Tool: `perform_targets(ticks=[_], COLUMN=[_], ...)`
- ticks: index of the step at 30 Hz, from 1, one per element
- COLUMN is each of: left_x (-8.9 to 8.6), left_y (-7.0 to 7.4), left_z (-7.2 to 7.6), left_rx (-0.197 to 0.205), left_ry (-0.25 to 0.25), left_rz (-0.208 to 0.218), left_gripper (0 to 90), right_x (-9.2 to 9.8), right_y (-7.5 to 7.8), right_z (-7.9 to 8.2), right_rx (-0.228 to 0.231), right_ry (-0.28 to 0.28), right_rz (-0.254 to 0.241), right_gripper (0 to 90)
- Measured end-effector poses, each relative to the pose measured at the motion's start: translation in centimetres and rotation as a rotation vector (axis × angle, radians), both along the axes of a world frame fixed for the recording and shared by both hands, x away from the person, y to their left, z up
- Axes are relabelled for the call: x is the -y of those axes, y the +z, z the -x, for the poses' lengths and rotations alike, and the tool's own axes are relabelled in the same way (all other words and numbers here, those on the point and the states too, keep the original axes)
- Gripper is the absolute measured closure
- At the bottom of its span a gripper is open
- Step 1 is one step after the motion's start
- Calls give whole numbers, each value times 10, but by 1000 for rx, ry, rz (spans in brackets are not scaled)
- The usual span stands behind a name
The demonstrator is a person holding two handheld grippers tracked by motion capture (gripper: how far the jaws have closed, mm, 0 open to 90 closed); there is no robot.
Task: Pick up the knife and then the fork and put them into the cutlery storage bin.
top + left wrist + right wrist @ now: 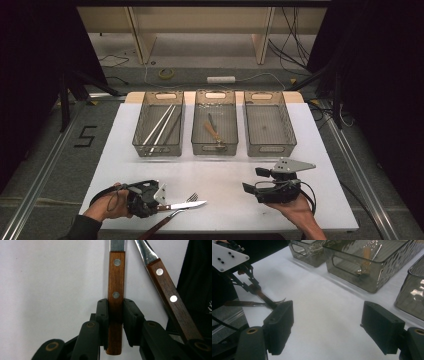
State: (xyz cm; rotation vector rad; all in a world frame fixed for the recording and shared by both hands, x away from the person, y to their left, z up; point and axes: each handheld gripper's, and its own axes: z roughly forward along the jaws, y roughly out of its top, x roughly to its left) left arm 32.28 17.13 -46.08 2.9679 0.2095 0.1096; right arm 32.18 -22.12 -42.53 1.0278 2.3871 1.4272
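A knife (pixel 186 205) with a wooden handle (pixel 115 290) lies on the white table near its front edge, blade pointing right. My left gripper (pixel 156 202) is shut on that handle, the pads (pixel 103 315) pressing it from both sides. Beside it lies a fork (pixel 175 212) with a darker wooden handle (pixel 172 302), slanting toward the table's edge. My right gripper (pixel 254 180) hovers at the front right, turned toward the left one. Its jaws stand wide open (pixel 327 322) with nothing between them. In the right gripper view the fork's tines (pixel 280 301) show past the left jaw.
Three translucent bins stand in a row at the back of the table. The left bin (pixel 141 131) holds long metal sticks, the middle bin (pixel 198 131) a wood-handled utensil, and the right bin (pixel 289 131) looks bare. Bare white tabletop (pixel 220 172) lies between bins and grippers.
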Motion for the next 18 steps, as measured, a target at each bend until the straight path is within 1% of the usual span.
perform_targets(ticks=[2, 3, 5, 14, 18], left_x=[0, 0, -1, 0, 1], left_y=[0, 0, 0, 0, 0], left_z=[0, 0, -1, -1, 0], left_rx=[3, 2, -1, 4, -7], left_ry=[13, 30, 35, 37, 38], left_rz=[3, 14, 12, 14, 20], left_gripper=[752, 752, 752, 753, 753], right_x=[0, 0, -1, -1, -1], right_y=[0, 0, 0, 0, 0], right_z=[0, 0, 0, 0, 0], right_rx=[0, 0, 0, 0, -1], right_ry=[0, 0, 0, 0, 2], right_rz=[1, 2, 1, 1, 2], right_gripper=[267, 267, 266, 267, 267])
